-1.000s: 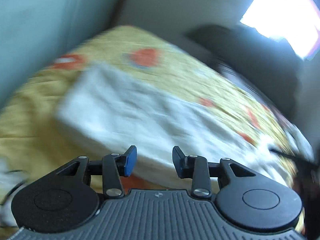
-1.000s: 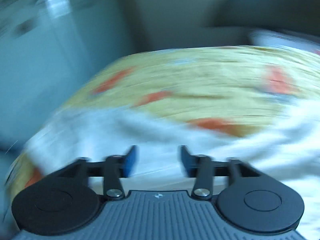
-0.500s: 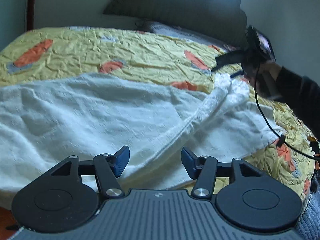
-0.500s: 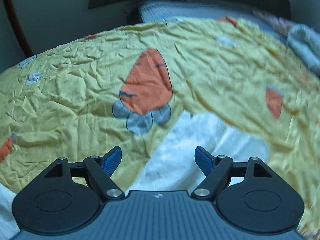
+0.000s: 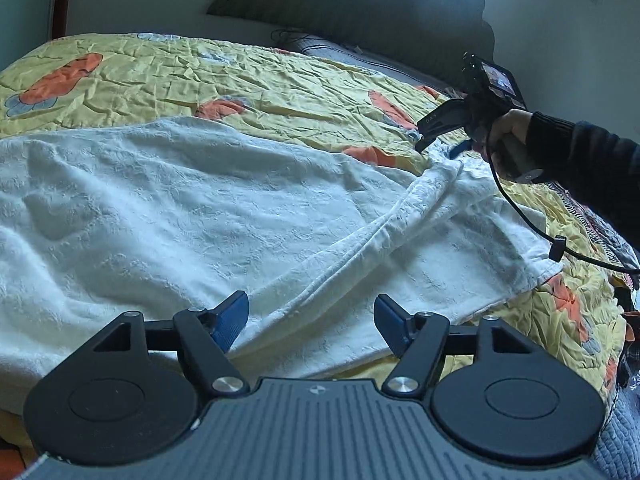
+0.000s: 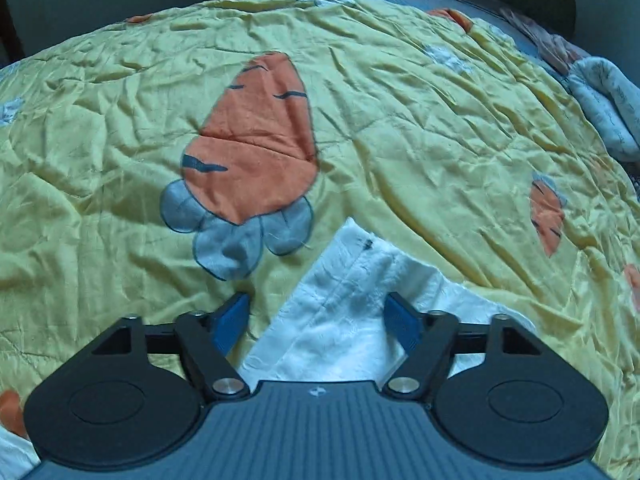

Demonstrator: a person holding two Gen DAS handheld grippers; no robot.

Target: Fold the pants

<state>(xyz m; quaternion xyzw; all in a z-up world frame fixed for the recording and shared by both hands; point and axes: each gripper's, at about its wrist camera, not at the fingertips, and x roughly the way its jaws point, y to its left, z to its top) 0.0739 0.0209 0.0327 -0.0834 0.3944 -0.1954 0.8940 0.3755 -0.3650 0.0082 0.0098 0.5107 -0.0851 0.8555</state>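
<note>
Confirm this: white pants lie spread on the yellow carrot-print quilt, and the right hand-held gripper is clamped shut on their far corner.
Not quite. The right hand-held gripper is open, its jaws apart on either side of the white pants corner, as the right wrist view shows. The pants do lie spread on the yellow carrot-print quilt.

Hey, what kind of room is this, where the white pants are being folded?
Most likely a bedroom. The white pants lie on a bed covered by a yellow carrot-print quilt, with a dark padded headboard against the wall behind it. Both grippers are open.
</note>
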